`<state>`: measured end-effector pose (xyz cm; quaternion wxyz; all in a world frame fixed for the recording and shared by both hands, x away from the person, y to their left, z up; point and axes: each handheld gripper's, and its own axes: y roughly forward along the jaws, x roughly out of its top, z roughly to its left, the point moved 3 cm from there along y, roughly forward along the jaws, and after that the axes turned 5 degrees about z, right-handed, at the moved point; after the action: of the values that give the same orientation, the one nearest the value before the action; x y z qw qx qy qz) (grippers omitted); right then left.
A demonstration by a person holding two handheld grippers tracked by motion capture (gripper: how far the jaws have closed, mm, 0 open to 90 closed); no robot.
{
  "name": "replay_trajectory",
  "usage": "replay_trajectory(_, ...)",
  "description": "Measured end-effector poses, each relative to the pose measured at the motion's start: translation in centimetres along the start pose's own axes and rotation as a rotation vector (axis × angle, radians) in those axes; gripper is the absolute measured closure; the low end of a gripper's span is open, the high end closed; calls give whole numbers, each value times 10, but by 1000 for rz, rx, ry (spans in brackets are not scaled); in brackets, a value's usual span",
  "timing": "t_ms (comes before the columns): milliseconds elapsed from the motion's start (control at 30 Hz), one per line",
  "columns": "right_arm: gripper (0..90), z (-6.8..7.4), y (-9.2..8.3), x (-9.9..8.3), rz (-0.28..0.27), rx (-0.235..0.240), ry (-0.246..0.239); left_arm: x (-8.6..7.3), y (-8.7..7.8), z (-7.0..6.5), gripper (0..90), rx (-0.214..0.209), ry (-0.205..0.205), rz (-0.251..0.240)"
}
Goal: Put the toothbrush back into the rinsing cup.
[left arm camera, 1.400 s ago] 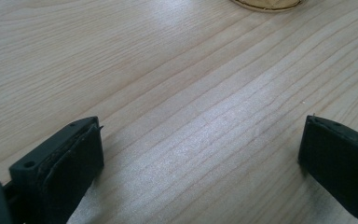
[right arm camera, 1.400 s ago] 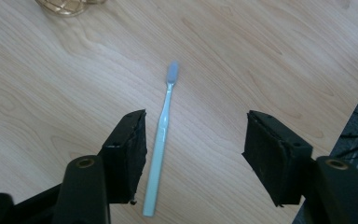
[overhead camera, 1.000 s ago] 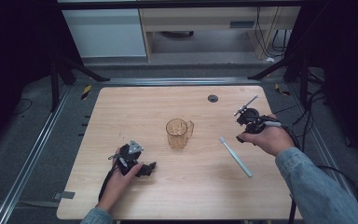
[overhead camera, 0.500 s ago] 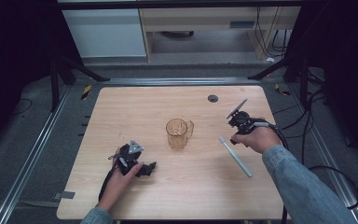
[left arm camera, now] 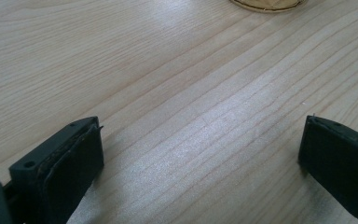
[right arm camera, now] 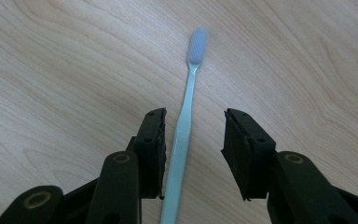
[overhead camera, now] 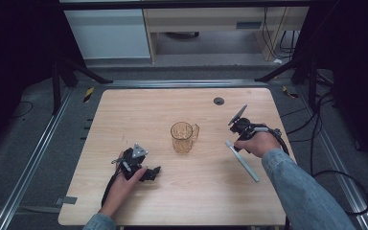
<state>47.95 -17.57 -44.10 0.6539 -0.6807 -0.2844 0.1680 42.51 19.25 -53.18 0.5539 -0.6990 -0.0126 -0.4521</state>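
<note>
A: So the toothbrush [right arm camera: 186,126] is straddled by the right gripper [right arm camera: 193,140], jaws narrowly apart, flat on the worktop [overhead camera: 124,110].
B: Closing's needed next, probably. Left gripper [left arm camera: 200,154] is held wide.

Left hand [overhead camera: 124,178] low at the near-left, holding the left gripper [overhead camera: 146,171] close to the surface, its 2 jaws spread wide. Right hand [overhead camera: 255,143], denim sleeve [overhead camera: 306,196], at the right, holding the right gripper [right arm camera: 193,140] pointed downward, its 2 jaws parted.
</note>
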Motion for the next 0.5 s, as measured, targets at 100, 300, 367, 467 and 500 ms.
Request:
replay_trajectory(100, 597, 0, 3, 0, 9, 3, -2, 0, 0, 0, 0, 0, 0, 0)
replay_trajectory(300, 607, 0, 14, 0, 29, 7, 11, 0, 0, 0, 0, 0, 0, -1)
replay_trajectory(367, 612, 0, 20, -1, 46, 8, 21, 0, 0, 0, 0, 0, 0, -1)
replay_trajectory(467, 617, -1, 24, -2, 54, 11, 24, 0, 0, 0, 0, 0, 0, -1)
replay_trajectory(500, 623, -2, 28, -2, 61, 14, 29, 0, 0, 0, 0, 0, 0, -1)
